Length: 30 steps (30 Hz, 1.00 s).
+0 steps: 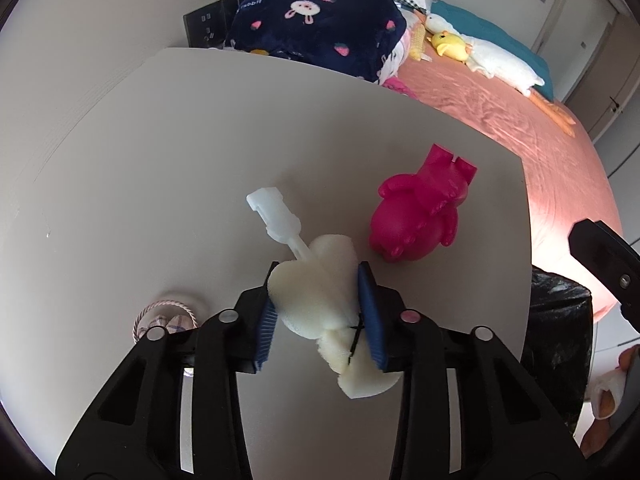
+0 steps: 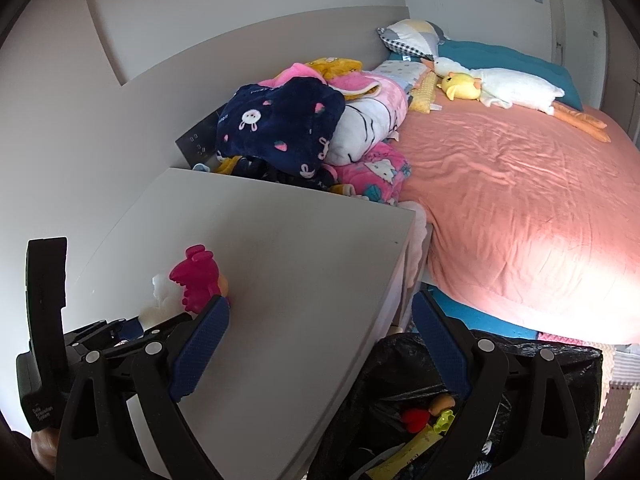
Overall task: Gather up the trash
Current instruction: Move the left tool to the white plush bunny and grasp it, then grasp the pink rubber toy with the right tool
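Note:
My left gripper (image 1: 318, 314) is shut on a white foam piece (image 1: 320, 292) with a white plastic stem (image 1: 276, 216), over the grey table (image 1: 160, 160). A magenta plastic toy (image 1: 420, 212) lies on the table just right of it; it also shows in the right wrist view (image 2: 198, 276). My right gripper (image 2: 320, 344) is open and empty, above the table's right edge and a black trash bag (image 2: 400, 364) that holds red and yellow bits (image 2: 430, 418). The bag shows at the right in the left wrist view (image 1: 556, 320).
A small checked pouch with a cord (image 1: 168, 320) lies on the table left of my left gripper. A bed with a pink cover (image 2: 520, 200), piled blankets (image 2: 280, 128) and plush toys (image 2: 500, 86) stands behind and to the right.

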Motion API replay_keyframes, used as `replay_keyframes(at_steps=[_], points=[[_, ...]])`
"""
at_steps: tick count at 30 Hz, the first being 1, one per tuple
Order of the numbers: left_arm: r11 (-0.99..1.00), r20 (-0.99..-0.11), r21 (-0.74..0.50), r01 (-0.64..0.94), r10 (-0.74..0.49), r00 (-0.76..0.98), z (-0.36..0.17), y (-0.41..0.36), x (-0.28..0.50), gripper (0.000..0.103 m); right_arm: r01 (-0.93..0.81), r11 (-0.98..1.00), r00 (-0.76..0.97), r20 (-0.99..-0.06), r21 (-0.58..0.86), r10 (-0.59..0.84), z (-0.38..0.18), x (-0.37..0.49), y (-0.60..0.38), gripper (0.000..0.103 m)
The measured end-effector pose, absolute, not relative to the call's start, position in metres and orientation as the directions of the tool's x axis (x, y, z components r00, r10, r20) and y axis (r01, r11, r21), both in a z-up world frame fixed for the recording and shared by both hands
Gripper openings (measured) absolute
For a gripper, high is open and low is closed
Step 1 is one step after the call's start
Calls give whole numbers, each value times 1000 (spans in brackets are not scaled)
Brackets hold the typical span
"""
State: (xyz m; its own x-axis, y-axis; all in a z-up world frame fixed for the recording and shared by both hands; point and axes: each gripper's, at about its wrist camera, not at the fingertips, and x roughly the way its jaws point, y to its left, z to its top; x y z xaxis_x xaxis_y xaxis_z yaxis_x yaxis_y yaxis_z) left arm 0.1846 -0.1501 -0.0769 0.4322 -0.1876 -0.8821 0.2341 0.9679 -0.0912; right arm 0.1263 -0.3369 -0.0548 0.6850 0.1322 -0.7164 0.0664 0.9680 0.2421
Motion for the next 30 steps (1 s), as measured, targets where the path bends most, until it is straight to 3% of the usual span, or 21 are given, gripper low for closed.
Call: replay_keyframes(at_steps=[27,30], points=[[988,-834,-134,80,-156,530,-38,-67,157,35,-73,974,613,-760,214,213,-82,170,-262,92],[987,-833,-139,76,-158,531,-38,-64,156,35,-69,973,596,-774,218,216,-86,177,-259,84]])
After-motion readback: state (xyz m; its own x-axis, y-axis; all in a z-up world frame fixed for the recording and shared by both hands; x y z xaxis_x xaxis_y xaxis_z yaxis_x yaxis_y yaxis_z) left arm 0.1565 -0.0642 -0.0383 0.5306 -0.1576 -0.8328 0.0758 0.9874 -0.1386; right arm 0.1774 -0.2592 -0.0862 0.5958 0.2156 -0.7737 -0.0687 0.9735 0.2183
